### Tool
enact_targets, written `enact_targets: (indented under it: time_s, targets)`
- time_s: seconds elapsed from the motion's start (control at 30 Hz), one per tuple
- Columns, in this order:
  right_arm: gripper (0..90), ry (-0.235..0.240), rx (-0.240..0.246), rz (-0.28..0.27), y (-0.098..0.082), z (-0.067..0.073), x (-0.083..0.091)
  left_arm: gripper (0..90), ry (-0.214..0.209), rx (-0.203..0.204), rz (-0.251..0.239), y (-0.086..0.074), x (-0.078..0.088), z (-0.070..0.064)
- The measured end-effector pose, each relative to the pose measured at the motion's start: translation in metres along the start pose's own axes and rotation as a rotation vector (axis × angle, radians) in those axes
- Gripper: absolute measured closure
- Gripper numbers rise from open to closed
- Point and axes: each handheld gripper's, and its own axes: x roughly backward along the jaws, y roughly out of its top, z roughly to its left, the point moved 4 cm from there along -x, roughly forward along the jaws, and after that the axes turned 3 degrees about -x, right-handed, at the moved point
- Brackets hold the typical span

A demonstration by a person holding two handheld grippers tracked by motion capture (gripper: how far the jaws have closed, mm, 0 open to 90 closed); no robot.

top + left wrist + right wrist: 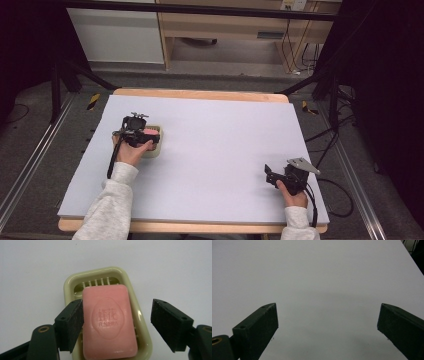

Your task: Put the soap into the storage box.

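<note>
A pink bar of soap (108,320) with an embossed stamp lies in a pale yellow-green soap dish (72,282) on the white table top. My left gripper (116,315) stands over the dish with the soap between its jaws. The left pad is at the soap's edge and the right pad stands well clear, so the gripper is open. From the high view, the left gripper (145,132) hovers over the dish (156,150) at the table's left, with the soap (151,131) partly hidden. My right gripper (270,175) rests at the near right, open and empty (327,312).
A white board (225,130) covers the wooden table. Beyond the far edge are the floor, a wooden desk (225,25) and dark tripod legs. Cables (335,200) trail off the right side.
</note>
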Motion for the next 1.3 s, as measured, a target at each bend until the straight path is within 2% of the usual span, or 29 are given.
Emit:
enact_targets:
  time_s: [0.1,0.23,0.3,0.43,0.6,0.73,0.87,0.97,1.07,1.17,1.2,1.3]
  targets:
    - [3.7,0.000,0.000,-0.001,0.000,0.000,0.000,26.4,-0.032,-0.021,-0.037,-0.003,0.011,-0.005]
    - [3.8,-0.002,0.001,0.001,0.000,0.000,0.000,25.9,-0.057,-0.039,-0.061,-0.005,0.017,-0.009]
    - [3.7,-0.004,0.000,-0.001,0.000,-0.001,0.000,25.2,-0.087,-0.049,-0.088,-0.008,0.022,-0.014]
    - [3.8,0.000,-0.004,-0.004,0.000,0.000,0.000,23.4,-0.096,-0.075,-0.104,-0.014,0.027,-0.019]
    - [3.7,-0.001,-0.005,-0.006,0.000,-0.001,0.000,22.0,-0.102,-0.079,-0.117,-0.023,0.030,-0.020]
    - [3.7,0.001,-0.006,-0.008,0.000,-0.001,0.001,22.2,-0.099,-0.080,-0.133,-0.034,0.035,-0.016]
    - [3.7,0.002,-0.008,-0.011,0.000,-0.001,0.001,22.7,-0.078,-0.067,-0.157,-0.045,0.040,-0.007]
    - [3.7,0.002,-0.007,-0.011,0.000,-0.001,0.001,22.7,-0.076,-0.033,-0.198,-0.056,0.046,0.000]
    - [3.7,0.002,-0.007,-0.012,0.000,-0.001,0.001,22.8,-0.071,-0.027,-0.206,-0.062,0.049,0.004]
    - [3.6,0.002,-0.007,-0.012,0.000,-0.001,0.001,22.8,-0.073,0.002,-0.203,-0.074,0.050,0.013]
    - [3.7,0.001,-0.009,-0.013,0.000,-0.001,0.001,22.8,-0.073,0.002,-0.203,-0.074,0.050,0.013]
    - [3.7,0.001,-0.008,-0.012,0.000,-0.001,0.001,22.7,-0.066,0.002,-0.210,-0.087,0.053,0.019]
